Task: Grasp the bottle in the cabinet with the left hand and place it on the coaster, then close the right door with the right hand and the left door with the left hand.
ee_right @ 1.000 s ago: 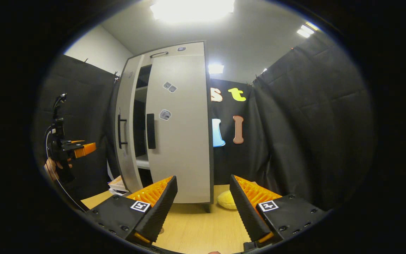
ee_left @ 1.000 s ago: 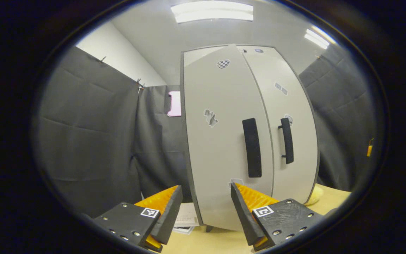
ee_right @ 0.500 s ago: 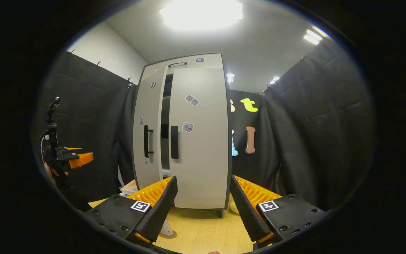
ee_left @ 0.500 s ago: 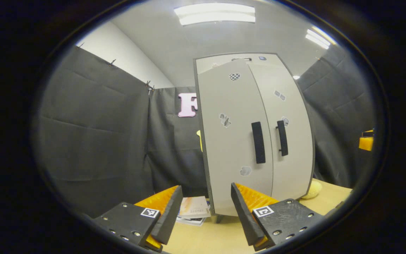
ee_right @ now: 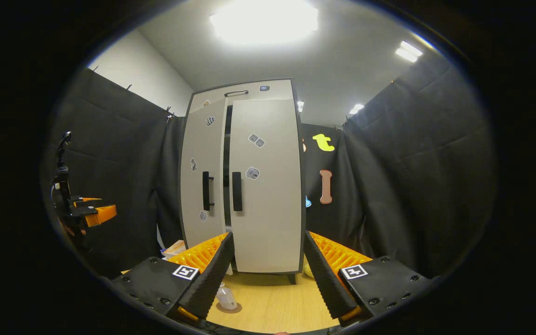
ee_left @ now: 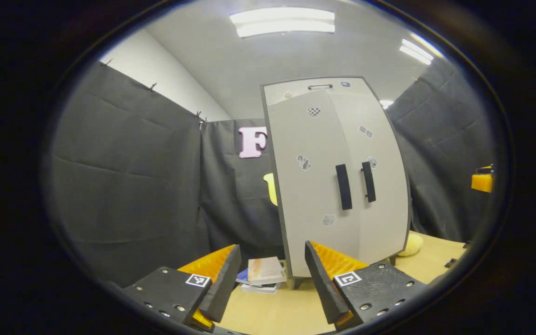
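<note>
Your bottle [ee_right: 225,297] already stands on the coaster [ee_right: 229,307] on the bench [ee_right: 272,302], seen past your right claw [ee_right: 268,272]. The right door [ee_right: 265,186] looks shut, but a dark slit remains between it and the left door [ee_right: 201,179]. Both claws are spread and hold nothing, well back from the cabinet [ee_left: 338,181]. Bring your left claw [ee_left: 272,279] forward and press flat beside the left handle [ee_left: 343,186] until the gap closes.
</note>
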`<state>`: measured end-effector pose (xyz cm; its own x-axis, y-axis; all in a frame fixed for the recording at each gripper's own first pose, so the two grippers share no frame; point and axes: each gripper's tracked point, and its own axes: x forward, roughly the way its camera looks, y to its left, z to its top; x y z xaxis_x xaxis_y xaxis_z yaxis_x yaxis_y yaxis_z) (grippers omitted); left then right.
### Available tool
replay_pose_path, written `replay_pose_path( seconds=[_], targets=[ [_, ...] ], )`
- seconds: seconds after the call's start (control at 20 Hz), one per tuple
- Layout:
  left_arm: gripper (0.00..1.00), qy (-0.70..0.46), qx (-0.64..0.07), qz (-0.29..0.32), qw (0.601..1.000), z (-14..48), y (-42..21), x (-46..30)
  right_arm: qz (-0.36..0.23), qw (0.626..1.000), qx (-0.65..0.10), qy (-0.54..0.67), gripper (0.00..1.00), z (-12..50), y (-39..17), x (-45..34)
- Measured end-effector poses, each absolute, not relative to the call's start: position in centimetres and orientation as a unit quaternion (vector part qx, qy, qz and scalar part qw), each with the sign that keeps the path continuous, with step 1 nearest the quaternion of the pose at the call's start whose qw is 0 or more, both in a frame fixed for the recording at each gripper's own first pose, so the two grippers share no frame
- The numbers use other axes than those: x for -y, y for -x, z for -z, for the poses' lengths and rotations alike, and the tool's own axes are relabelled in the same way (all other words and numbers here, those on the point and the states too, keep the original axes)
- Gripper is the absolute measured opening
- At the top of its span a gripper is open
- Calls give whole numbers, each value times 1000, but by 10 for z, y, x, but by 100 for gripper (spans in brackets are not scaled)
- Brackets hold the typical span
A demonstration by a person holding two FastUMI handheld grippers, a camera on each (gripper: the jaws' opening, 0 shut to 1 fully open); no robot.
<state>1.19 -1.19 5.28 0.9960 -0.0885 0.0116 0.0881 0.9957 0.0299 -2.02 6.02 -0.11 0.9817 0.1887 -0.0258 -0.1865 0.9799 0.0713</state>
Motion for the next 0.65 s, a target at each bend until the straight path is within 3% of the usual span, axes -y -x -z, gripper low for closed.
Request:
replay_pose_path(
  seconds=[0.65],
  targets=[
    [81, -11, 3, 34, 999, -51, -4, -10, -85, 996, -4, -29, 95, -10, 27, -64]
  ],
)
